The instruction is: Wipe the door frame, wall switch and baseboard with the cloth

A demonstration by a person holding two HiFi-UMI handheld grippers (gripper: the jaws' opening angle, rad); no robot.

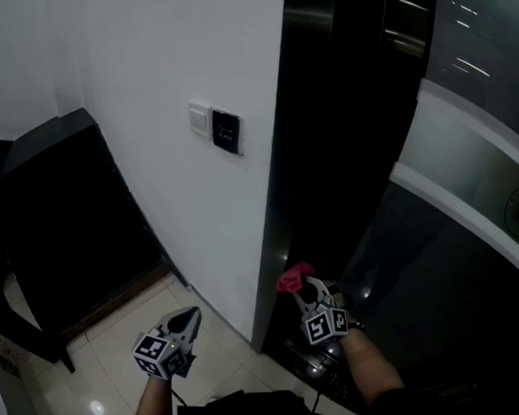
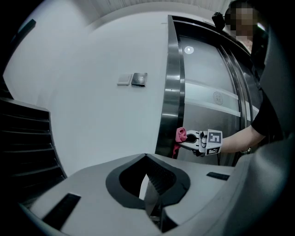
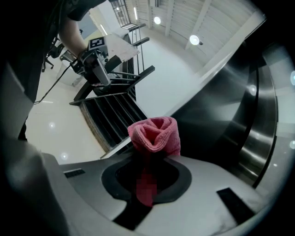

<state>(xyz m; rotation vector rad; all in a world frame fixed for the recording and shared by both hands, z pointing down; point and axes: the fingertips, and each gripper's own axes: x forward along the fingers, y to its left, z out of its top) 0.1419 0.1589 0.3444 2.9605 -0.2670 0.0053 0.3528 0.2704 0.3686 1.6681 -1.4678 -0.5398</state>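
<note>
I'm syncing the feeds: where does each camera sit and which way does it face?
Head view: on the head, looking down at switch and door frame; both forearms, left gripper, right gripper show.
Left gripper view: on left gripper, facing wall and door frame; shut jaws show.
Right gripper view: on right gripper, facing along the wall; jaws grip cloth.
Shared: first two show switch.

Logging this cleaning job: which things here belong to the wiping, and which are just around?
Job: pink cloth in the right gripper, door frame, wall switch.
Just around: black slatted rack, dark panel beside the switch, empty left gripper.
</note>
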